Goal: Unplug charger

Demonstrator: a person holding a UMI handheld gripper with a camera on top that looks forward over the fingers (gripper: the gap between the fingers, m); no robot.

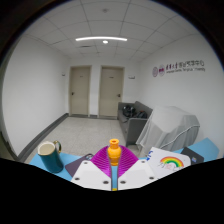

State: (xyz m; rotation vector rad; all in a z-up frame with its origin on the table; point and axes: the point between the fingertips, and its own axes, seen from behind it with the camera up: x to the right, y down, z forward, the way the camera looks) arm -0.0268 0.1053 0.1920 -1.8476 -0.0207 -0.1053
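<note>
Tongs [114,172] point level over the table [30,165], pads clamped on an orange-tipped charger [114,150].

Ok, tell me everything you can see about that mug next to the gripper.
The mug is dark teal, looks ceramic or glazed, and has a handle on the side facing the gripper. It stands upright on the tabletop, off to one side of the fingers and apart from them. Its rim shows as a lighter ring; whether it holds anything cannot be seen. Nothing visibly touches it besides the surface beneath.
</note>
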